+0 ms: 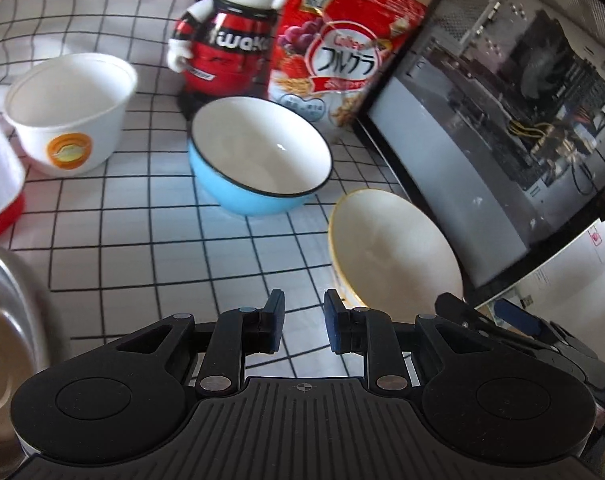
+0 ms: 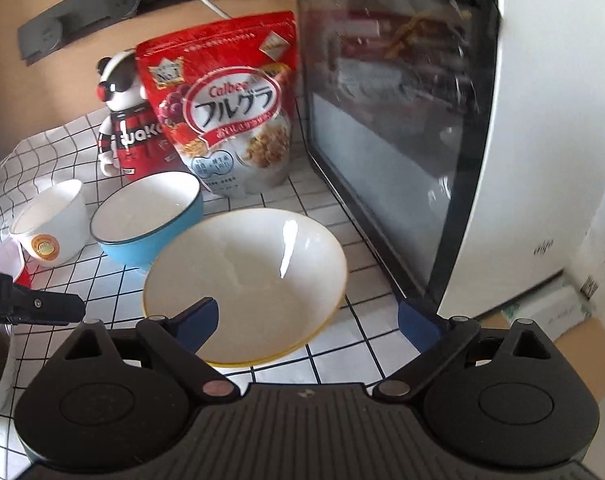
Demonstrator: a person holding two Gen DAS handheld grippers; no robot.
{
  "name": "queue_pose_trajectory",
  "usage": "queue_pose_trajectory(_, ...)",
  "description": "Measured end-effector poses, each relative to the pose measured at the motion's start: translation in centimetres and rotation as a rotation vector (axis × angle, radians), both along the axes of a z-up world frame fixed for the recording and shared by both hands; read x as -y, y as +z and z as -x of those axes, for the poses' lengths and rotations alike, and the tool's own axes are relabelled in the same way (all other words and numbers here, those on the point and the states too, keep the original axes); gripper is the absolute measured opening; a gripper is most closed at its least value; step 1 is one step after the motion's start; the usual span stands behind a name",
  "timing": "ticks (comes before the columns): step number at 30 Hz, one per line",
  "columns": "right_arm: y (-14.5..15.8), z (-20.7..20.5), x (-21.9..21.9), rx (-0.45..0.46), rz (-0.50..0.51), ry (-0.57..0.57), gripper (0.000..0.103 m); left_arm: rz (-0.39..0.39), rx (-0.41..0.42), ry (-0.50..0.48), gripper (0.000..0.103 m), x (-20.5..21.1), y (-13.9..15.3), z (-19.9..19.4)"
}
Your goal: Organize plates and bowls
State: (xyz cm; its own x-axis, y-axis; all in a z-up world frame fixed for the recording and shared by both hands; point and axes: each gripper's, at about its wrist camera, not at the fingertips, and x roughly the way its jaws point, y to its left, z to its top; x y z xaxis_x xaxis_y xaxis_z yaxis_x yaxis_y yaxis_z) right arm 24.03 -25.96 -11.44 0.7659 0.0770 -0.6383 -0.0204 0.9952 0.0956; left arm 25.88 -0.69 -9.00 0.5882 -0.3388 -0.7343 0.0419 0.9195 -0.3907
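A yellow-rimmed white bowl point(image 2: 246, 280) stands on the checked cloth; it also shows in the left wrist view point(image 1: 394, 252). A blue bowl point(image 1: 258, 160) with a white inside sits behind it, also in the right wrist view point(image 2: 146, 220). A white bowl with an orange logo point(image 1: 70, 112) stands further left, also in the right wrist view point(image 2: 50, 224). My right gripper point(image 2: 308, 324) is wide open over the near rim of the yellow-rimmed bowl, holding nothing. My left gripper point(image 1: 304, 326) is partly open and empty, just left of that bowl.
A red cereal bag point(image 1: 342, 60) and a red-and-black figure point(image 1: 226, 40) stand behind the bowls. A glass-sided computer case point(image 1: 502, 120) walls off the right. A metal bowl point(image 1: 6, 312) and a red-based white container point(image 1: 0, 184) are at the left edge.
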Motion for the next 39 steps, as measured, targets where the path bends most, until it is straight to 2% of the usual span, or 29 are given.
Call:
queue_pose_trajectory(6, -0.3, -0.3, 0.7, -0.006, -0.028, -0.002, 0.095, 0.011, 0.007, 0.023, 0.024, -0.2, 0.3, -1.5)
queue_pose_trajectory(13, -0.2, -0.9, 2.0, -0.017, -0.082, -0.025, 0.092, 0.018, -0.009, 0.005, 0.024, 1.8, -0.5, -4.7)
queue_pose_trajectory(16, -0.6, -1.5, 2.3, -0.053, -0.106, -0.032, 0.085, -0.012, -0.025, 0.001, 0.024, 2.7, -1.1, -5.9)
queue_pose_trajectory(18, -1.0, -2.2, 2.2, -0.079, -0.116, -0.034, 0.075, -0.039, -0.041, 0.003, 0.024, 3.3, -1.7, -6.7)
queue_pose_trajectory(20, -1.4, -2.7, 1.9, -0.096, -0.111, -0.031, 0.072, -0.049, -0.051, -0.002, 0.024, 3.8, -2.4, -7.5)
queue_pose_trajectory(22, -1.9, -3.4, 1.6, -0.106, -0.096, -0.03, 0.069, -0.046, -0.075, -0.007, 0.024, 4.2, -3.3, -8.4)
queue_pose_trajectory(26, -3.0, -5.1, 1.0, -0.129, -0.075, -0.02, 0.058, -0.042, -0.101, -0.026, 0.024, 5.0, -4.5, -9.5)
queue_pose_trajectory(32, -3.7, -6.6, 0.2, -0.151, -0.055, 0.02, 0.056, -0.022, -0.118, -0.046, 0.024, 5.5, -5.5, -10.7)
queue_pose_trajectory(34, -3.9, -7.0, 0.0, -0.156, -0.054, 0.043, 0.052, -0.024, -0.121, -0.058, 0.024, 5.8, -5.6, -11.0)
queue_pose_trajectory(35, -4.0, -7.1, -0.1, -0.162, -0.058, 0.055, 0.046, -0.027, -0.124, -0.061, 0.024, 5.9, -5.6, -11.0)
queue_pose_trajectory(39, -4.2, -7.5, 0.0, -0.171, -0.056, 0.068, 0.039, -0.006, -0.147, -0.06, 0.023, 5.5, -5.7, -11.1)
